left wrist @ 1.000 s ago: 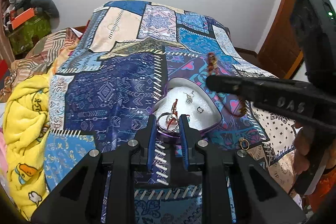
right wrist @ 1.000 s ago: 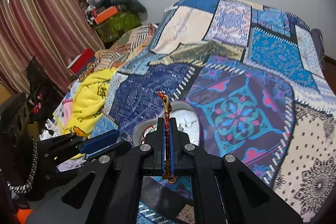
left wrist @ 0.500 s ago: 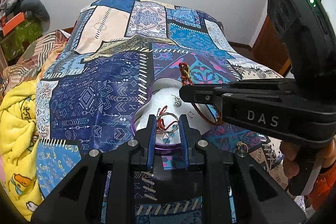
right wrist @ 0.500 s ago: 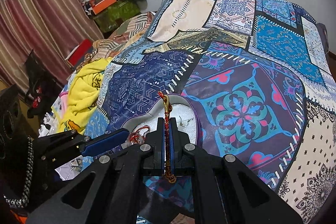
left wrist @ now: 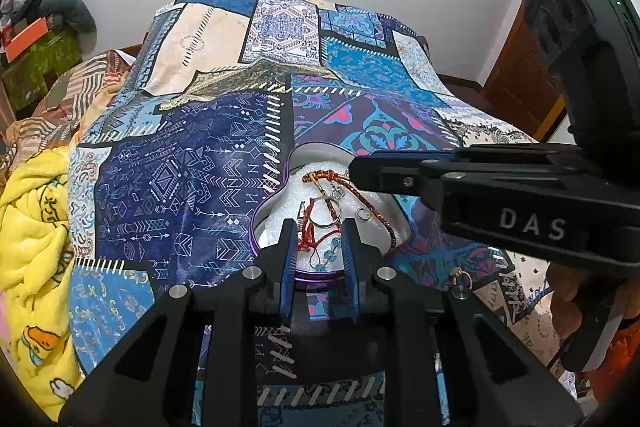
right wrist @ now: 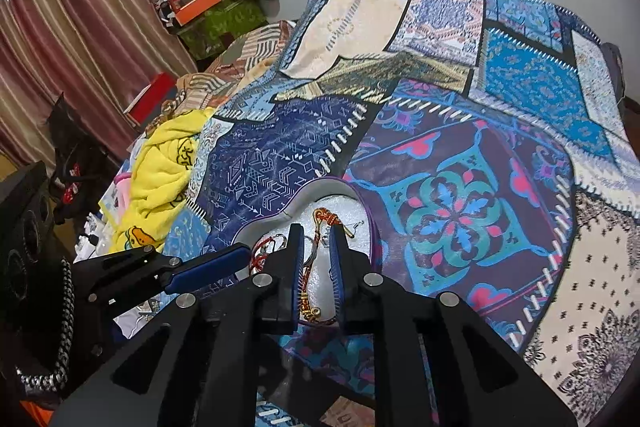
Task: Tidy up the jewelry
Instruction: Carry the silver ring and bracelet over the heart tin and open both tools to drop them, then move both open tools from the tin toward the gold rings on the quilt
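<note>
Right tongs are now spread apart, no longer pinching the red-gold cord bracelet; it's dropping btwn the fingers into the heart-shaped box on the bed. Left tongs are spread, empty, hovering over the box's near edge w/ the other pieces. I'm reading this as bracelet delivered; gold ring on the quilt probably next.

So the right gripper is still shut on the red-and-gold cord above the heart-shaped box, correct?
Not quite. In the right wrist view the right gripper is open; the red-and-gold cord lies loose between its fingers, in the heart-shaped box.
</note>
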Demonstrator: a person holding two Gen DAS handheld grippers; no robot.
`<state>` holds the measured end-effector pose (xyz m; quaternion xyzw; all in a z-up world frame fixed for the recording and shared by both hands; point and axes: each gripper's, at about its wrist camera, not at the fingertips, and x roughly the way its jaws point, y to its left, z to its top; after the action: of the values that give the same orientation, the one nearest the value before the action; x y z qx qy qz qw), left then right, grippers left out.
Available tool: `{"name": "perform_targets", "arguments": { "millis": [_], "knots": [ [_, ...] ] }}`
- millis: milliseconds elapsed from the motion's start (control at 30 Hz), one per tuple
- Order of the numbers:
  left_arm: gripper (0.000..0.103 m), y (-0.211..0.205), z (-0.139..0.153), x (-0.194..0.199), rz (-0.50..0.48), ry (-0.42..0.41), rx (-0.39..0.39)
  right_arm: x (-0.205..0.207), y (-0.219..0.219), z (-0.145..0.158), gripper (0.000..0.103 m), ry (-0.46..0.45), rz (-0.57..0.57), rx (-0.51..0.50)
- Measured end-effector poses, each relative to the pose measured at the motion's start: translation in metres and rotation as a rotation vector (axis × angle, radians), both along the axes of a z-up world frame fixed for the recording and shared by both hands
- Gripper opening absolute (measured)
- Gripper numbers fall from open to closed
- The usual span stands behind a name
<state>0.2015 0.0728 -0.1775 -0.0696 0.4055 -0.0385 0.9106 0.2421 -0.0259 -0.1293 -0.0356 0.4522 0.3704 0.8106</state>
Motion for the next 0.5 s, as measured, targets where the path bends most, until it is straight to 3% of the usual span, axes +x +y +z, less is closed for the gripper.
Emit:
{"name": "perform_targets", "arguments": {
  "millis": [500],
  "knots": [
    [0.024, -0.007, 0.046, -0.039, 0.021, -0.069, 0.027, -0.044, -0.041, 0.044, 0.013, -0.128, -0.057, -0.017]
  ]
}}
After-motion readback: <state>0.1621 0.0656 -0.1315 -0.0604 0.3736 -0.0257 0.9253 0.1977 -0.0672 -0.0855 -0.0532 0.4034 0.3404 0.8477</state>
